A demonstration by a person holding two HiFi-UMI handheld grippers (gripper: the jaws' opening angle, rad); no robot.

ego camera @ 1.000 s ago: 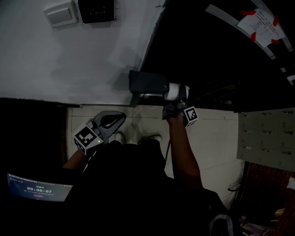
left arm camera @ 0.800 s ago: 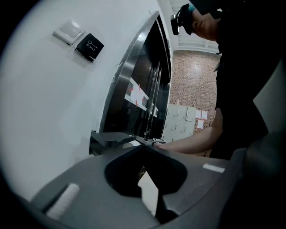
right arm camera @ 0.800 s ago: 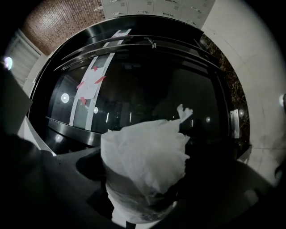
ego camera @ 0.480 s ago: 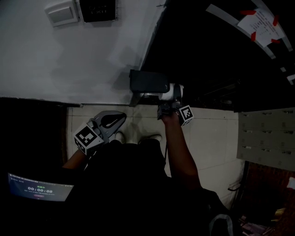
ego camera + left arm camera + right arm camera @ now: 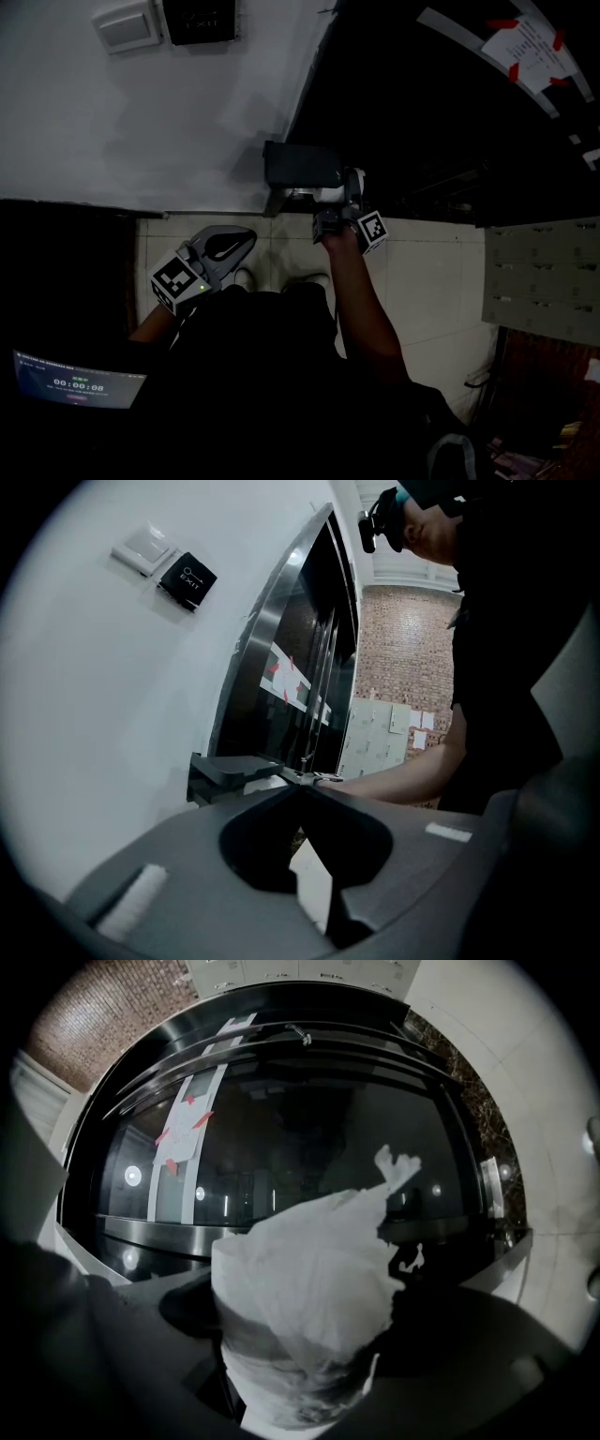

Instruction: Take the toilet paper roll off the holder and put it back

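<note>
My left gripper is hanging low and well short of the holder, with its jaws meeting at the tips and nothing between them. It is idling and taking no part in this step.

Farther out, my right gripper is clamping the toilet paper roll, which is filling the gap between the jaws. A loose torn sheet is sticking up off the roll. From the head view, the roll is sitting right at the holder's open end, just under its dark cover. I cannot tell whether the roll is riding on the bar or is clear of it.

I am judging the job as partly done. The roll is in my grip rather than resting on the holder. What is left is seating it fully on the holder and letting go.

Beyond the holder, the white wall is carrying it.
</note>
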